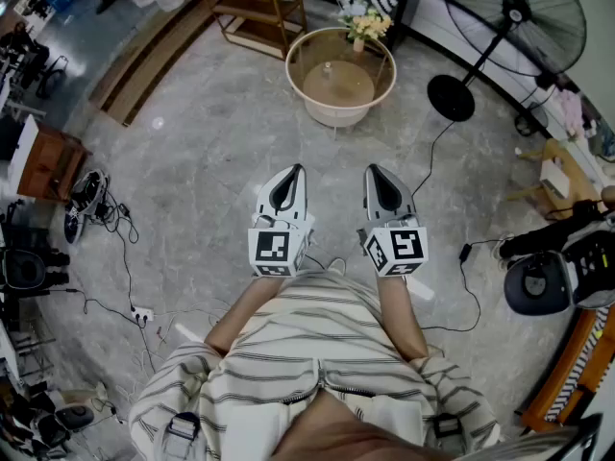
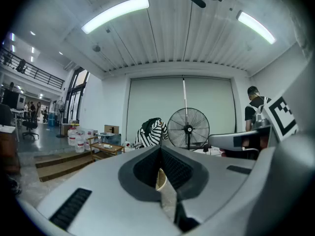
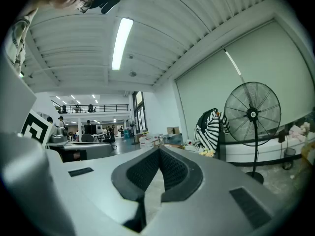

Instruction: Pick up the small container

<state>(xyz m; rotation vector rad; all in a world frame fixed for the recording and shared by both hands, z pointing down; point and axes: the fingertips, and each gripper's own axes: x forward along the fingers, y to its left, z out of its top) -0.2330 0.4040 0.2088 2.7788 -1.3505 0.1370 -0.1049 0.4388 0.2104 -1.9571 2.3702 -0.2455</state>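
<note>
White ceiling lights [image 2: 115, 14]: gripper views only

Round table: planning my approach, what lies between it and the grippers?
Bare grey floor, in the head view, between left gripper, right gripper and round table.

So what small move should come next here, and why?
Probably a step forward toward the round table. Both the left gripper and the right gripper are held close to the body, jaws together and empty, while the table stands well ahead of them. A small clear thing on its top may be the container, but it is too small to tell.
</note>
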